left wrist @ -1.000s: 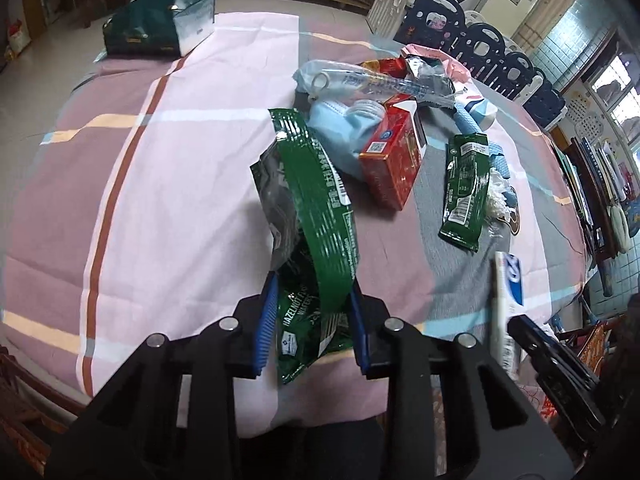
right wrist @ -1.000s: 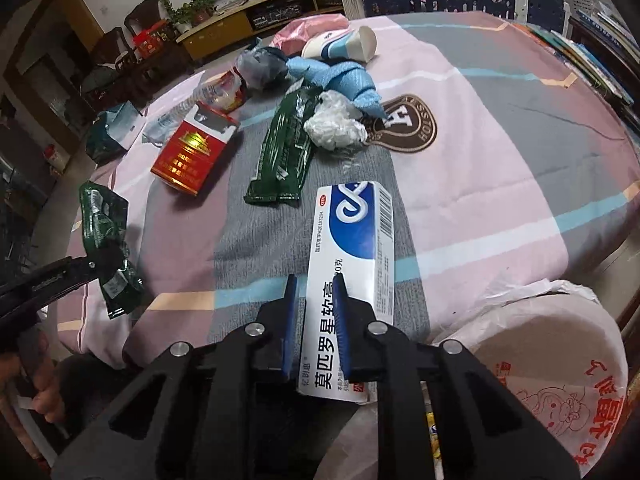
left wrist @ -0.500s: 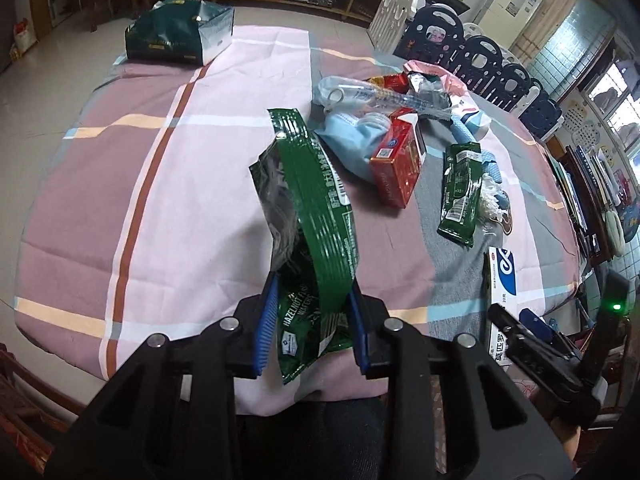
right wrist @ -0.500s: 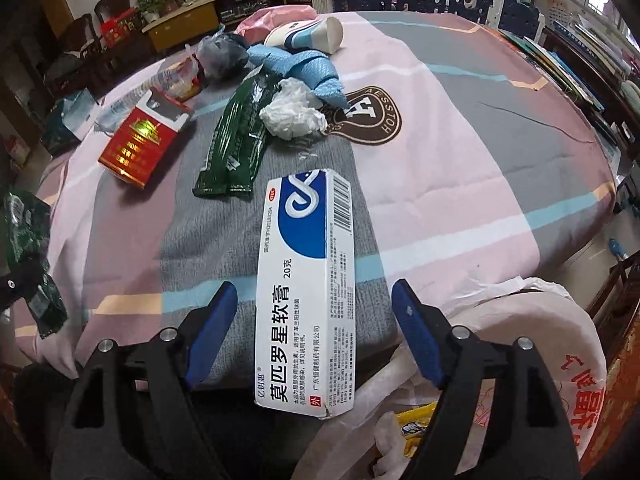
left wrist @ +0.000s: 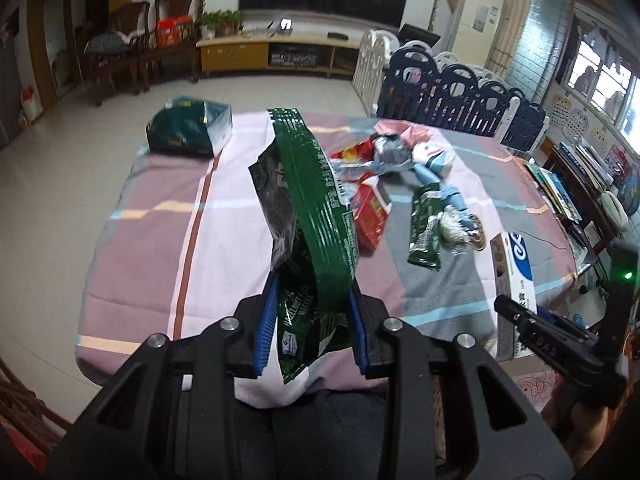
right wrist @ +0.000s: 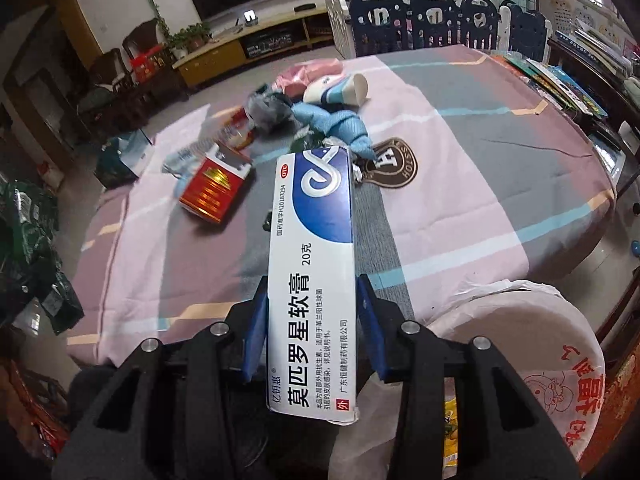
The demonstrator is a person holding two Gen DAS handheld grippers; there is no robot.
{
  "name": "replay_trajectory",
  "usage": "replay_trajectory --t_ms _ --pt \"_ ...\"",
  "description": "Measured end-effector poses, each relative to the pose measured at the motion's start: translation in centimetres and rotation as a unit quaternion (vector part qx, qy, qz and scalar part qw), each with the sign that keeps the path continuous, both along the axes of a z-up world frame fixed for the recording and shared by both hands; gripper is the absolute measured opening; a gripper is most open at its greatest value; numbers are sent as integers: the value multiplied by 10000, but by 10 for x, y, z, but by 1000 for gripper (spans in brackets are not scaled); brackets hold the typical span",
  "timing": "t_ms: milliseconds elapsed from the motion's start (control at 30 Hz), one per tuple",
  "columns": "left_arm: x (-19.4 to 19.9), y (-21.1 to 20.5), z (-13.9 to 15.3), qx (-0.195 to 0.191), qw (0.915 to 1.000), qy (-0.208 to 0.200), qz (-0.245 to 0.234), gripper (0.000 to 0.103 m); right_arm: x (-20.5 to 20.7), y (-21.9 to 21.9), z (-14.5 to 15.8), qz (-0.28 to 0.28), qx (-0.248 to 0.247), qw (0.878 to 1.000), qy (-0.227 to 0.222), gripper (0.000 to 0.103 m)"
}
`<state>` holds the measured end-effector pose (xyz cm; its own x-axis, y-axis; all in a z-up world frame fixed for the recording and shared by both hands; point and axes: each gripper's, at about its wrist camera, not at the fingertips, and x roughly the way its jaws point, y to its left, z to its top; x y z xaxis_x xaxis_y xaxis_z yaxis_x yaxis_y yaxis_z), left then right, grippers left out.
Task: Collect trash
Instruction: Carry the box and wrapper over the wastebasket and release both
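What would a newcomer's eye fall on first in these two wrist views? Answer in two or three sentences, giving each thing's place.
In the right wrist view, the white and blue ointment box fills the middle, between the pads of the closing right claw, above the bag-lined bin at lower right. In the left wrist view, a crumpled green wrapper stands up from the left claw. Behind both, a heap of litter lies on the striped tablecloth.
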<state>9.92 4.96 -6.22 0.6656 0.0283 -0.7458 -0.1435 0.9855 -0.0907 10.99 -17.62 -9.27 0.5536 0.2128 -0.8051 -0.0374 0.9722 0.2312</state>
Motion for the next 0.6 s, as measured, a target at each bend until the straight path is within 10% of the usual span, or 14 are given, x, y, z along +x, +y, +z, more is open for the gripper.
replay_trajectory --t_ms 600 --pt "-80 -142 47 -171 9767 -539 -2070 33 -121 -109 91 -580 7 9947 -848 43"
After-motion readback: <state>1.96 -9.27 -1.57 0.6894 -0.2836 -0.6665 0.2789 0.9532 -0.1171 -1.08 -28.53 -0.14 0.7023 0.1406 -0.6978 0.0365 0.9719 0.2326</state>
